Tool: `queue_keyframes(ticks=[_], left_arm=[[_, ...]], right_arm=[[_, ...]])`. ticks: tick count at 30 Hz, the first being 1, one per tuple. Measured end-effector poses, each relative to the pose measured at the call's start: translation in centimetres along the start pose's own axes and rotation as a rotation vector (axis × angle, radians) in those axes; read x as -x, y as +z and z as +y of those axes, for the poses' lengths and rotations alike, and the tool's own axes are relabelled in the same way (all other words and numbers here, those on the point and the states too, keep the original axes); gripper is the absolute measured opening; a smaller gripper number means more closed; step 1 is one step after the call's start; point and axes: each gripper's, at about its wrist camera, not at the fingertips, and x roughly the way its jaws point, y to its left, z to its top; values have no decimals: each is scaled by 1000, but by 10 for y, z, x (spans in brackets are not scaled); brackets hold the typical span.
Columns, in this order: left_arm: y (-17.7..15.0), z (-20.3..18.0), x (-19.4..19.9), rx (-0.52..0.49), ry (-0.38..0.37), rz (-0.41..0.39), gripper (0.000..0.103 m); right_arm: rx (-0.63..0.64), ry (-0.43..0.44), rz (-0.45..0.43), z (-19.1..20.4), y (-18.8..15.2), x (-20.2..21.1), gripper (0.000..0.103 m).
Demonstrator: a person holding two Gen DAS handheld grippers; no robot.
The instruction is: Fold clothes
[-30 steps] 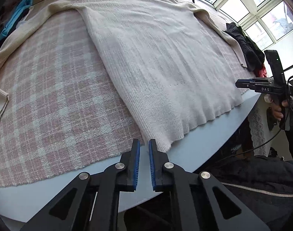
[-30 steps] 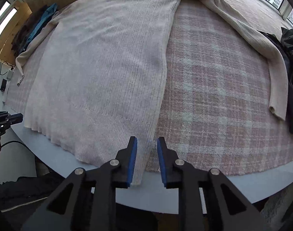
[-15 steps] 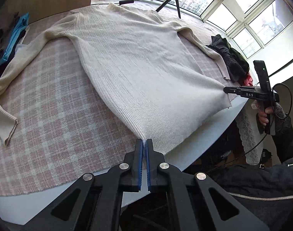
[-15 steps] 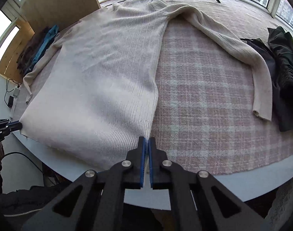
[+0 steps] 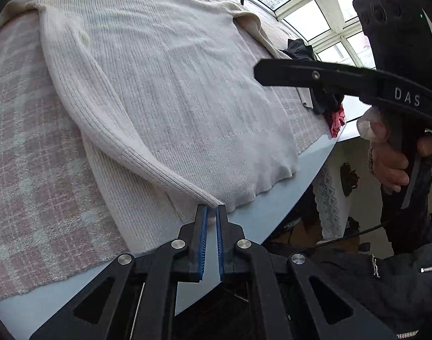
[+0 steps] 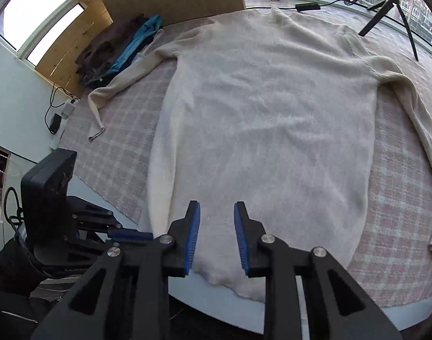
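Observation:
A cream knitted sweater (image 5: 187, 85) lies spread front-down along a plaid cloth, its sleeves out to both sides (image 6: 272, 113). My left gripper (image 5: 211, 212) is shut on the sweater's lower left hem corner, and a raised ridge of fabric runs from the body into its tips. It also shows low at the left edge of the right wrist view as the left gripper (image 6: 130, 235). My right gripper (image 6: 217, 212) hovers over the middle of the hem with its jaws opening and nothing pinched between the pads. Seen from the side, the right gripper (image 5: 258, 72) is held in a hand.
A pink and white plaid cloth (image 5: 31, 170) covers the pale blue table (image 5: 272, 212). Dark clothes with a red piece (image 5: 329, 104) lie at the right end, blue and brown garments (image 6: 125, 48) at the far left. A tripod (image 6: 386, 14) stands at the back.
Both grippers closed on the hem corners half a second ago. Since then the right one has let go and swung over the middle of the hem; the left keeps its corner and has pulled it inward.

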Motion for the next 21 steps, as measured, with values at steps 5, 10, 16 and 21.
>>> queue_keyframes(ticks=[5, 10, 16, 21], left_arm=[[-23, -2, 4, 4, 15, -22, 4], [-44, 15, 36, 48, 97, -108, 4], [-43, 36, 48, 128, 129, -179, 4], [-23, 19, 38, 52, 171, -182, 4]], right_arm=[[133, 17, 105, 58, 29, -57, 29], [267, -125, 172, 81, 35, -108, 25], [142, -7, 184, 51, 32, -100, 4], [-85, 128, 164, 4, 28, -93, 4]])
